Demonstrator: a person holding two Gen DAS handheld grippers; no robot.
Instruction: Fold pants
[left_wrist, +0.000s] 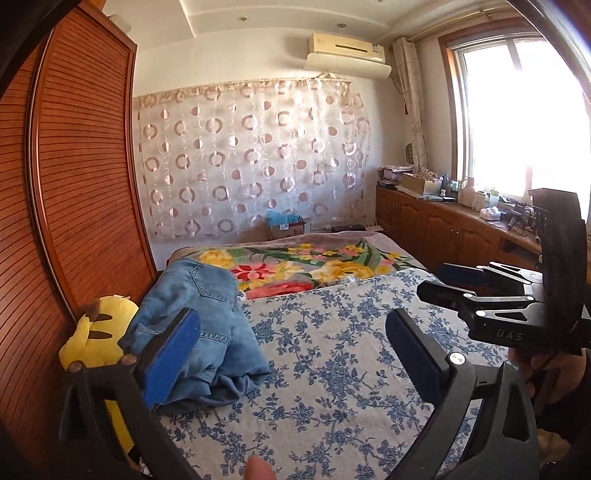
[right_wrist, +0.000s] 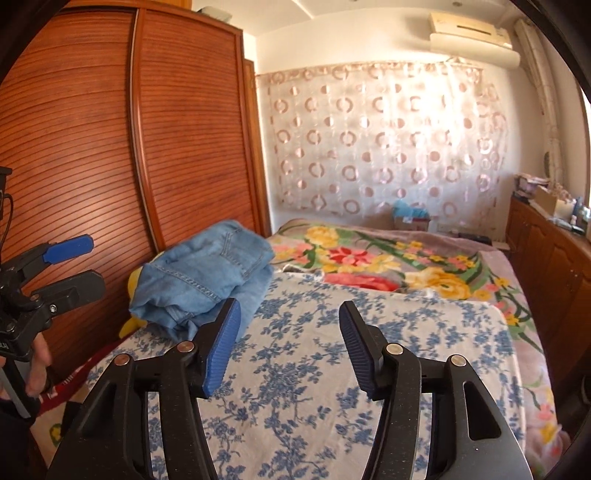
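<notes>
The folded pants (left_wrist: 199, 328) are seen piled on the bed (left_wrist: 332, 369), at its wardrobe-side edge, against a yellow plush toy (left_wrist: 94, 332). The left hand-held gripper (left_wrist: 291, 358) is held wide open and empty above the bed; the right hand-held gripper (right_wrist: 290, 347) is likewise parted, with nothing gripped.

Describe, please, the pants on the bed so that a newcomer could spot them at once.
Start at the brown wardrobe and look down to the bed beside it. At that edge, on the blue-flowered sheet, lie the pants, resting against a yellow plush toy. They are the only plain denim there: a folded, light blue bundle.
</notes>
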